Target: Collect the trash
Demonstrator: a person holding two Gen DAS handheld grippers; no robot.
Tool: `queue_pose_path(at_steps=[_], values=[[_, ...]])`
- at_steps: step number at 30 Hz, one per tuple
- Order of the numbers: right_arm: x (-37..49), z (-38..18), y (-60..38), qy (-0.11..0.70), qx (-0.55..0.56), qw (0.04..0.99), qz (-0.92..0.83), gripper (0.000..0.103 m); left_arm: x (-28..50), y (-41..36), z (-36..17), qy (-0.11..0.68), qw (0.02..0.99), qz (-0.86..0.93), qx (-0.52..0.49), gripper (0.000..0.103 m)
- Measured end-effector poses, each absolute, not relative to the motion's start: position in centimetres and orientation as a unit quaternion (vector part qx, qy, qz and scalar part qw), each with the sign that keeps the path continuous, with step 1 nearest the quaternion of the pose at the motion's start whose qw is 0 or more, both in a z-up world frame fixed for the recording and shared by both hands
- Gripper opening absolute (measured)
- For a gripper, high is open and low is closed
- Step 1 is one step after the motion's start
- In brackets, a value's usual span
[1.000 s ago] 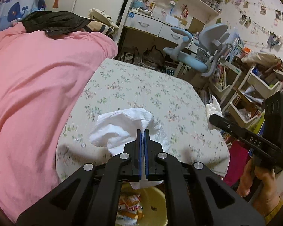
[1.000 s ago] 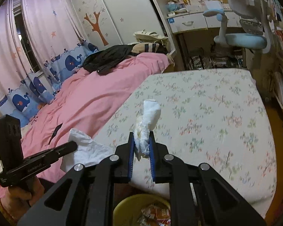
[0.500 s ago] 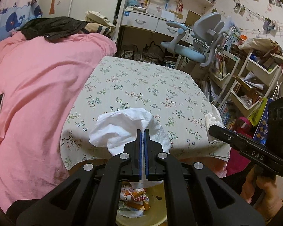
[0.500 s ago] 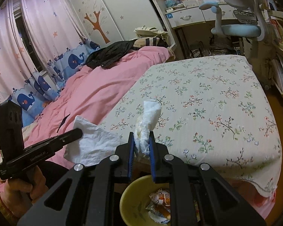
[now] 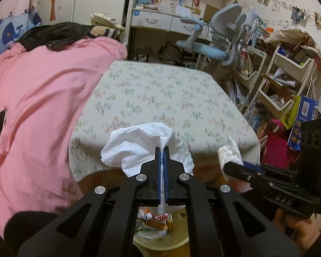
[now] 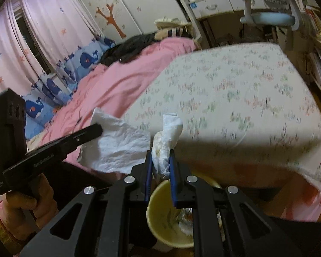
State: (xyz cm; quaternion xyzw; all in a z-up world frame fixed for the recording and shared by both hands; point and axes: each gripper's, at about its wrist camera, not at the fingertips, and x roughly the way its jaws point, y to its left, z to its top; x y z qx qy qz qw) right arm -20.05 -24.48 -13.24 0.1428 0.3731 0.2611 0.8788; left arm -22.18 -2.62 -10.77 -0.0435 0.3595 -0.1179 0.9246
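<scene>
- Trash bin, yellow, sits on the floor below the surface edge, wrappers inside.
- Left gripper: fingers clamped on a flat tissue, above the bin.
- Right gripper: fingers clamped on a wadded tissue, above the bin.
</scene>
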Motion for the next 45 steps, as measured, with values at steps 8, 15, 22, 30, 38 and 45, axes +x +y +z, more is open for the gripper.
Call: queue_pose_path(at_steps=[8, 15, 22, 30, 38, 45], values=[[-21.4, -16.3, -22.4, 0.446, 0.137, 0.846, 0.260, 0.018, -23.4, -3.1, -13.7, 0.409, 0.905, -0.109, -0.030, 0.002], [-21.4, -18.0, -21.7, 0.490, 0.129, 0.825, 0.249, 0.022, -23.7, -3.3, -16.3, 0.455, 0.885, -0.097, -0.027, 0.003], [-21.4, -18.0, -22.5, 0.494, 0.138, 0.824, 0.240, 0.046, -23.8, -3.1, -16.7, 0.460, 0.883, -0.087, -0.023, 0.023], [-22.0, -15.9, -23.4, 0.437, 0.131, 0.864, 0.212, 0.070, -23.8, -3.3, -14.6, 0.420, 0.906, -0.045, 0.007, 0.068], [-22.6, -13.2, -24.0, 0.349, 0.066, 0.928, 0.110, 0.095, -23.0, -3.5, -10.6, 0.349, 0.936, -0.019, 0.031, 0.092], [-20.1, -11.9, -24.3, 0.334, 0.050, 0.938, 0.078, 0.095, -21.6, -3.9, -8.1, 0.318, 0.947, -0.025, 0.036, 0.096]])
